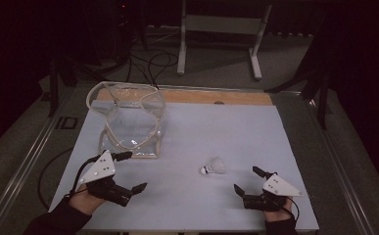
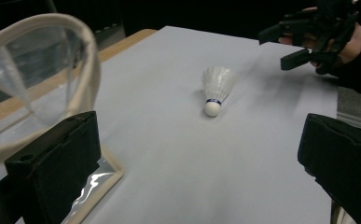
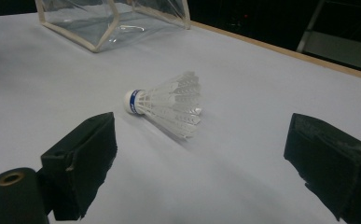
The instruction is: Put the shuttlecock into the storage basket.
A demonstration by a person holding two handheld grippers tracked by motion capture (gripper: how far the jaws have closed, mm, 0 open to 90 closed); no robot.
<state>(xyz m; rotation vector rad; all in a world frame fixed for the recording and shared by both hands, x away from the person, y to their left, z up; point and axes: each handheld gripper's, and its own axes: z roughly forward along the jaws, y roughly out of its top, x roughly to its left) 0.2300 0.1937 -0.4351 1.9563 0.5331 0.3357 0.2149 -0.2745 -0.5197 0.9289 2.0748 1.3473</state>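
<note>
A pale grey-white tabletop (image 1: 236, 132) fills the middle of the high view, with a strip of bare wood along its far edge. A white shuttlecock (image 1: 213, 167) lies on its side in the lower centre-right of that view, its round cork end with a blue band pointing lower left. A clear plastic bag (image 1: 128, 120) with a cream trim stands open in the upper left part of the tabletop.

The left gripper (image 1: 130, 171) rests at the lower left of the frame, held in a hand (image 1: 86, 198) with a dark sleeve, its jaws spread wide and holding nothing; one jaw lies close to the bag's base. The right gripper (image 1: 248, 180) sits at the lower right, also released, its jaws apart and aimed toward the shuttlecock, which lies near but clear of them.

Around the tabletop the room is dim. A grey floor (image 1: 216, 63) runs beyond the far edge, with black cables (image 1: 150, 61) trailing across it and the white legs of a stand (image 1: 216, 29) at the upper centre. Metal rails run along both sides of the tabletop.
</note>
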